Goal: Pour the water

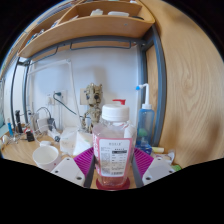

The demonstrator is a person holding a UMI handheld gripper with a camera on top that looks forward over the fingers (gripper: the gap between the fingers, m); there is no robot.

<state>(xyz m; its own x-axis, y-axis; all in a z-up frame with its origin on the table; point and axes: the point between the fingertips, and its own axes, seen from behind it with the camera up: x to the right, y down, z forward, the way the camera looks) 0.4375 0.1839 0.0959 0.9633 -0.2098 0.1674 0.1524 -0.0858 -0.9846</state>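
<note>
A clear plastic bottle (112, 148) with a white cap, a white label and pinkish liquid in it stands upright between my fingers. My gripper (112, 166) is shut on the bottle: both magenta pads (84, 160) press on its lower sides. A white cup (46, 156) stands on the wooden table to the left of the bottle, apart from it, beyond my left finger.
The wooden table (22, 155) runs left. A second white cup (72, 143) stands behind the bottle. A wooden shelf (90, 28) hangs overhead. A blue bottle (146, 122) and a wooden panel (190, 80) stand to the right. Small items line the white back wall.
</note>
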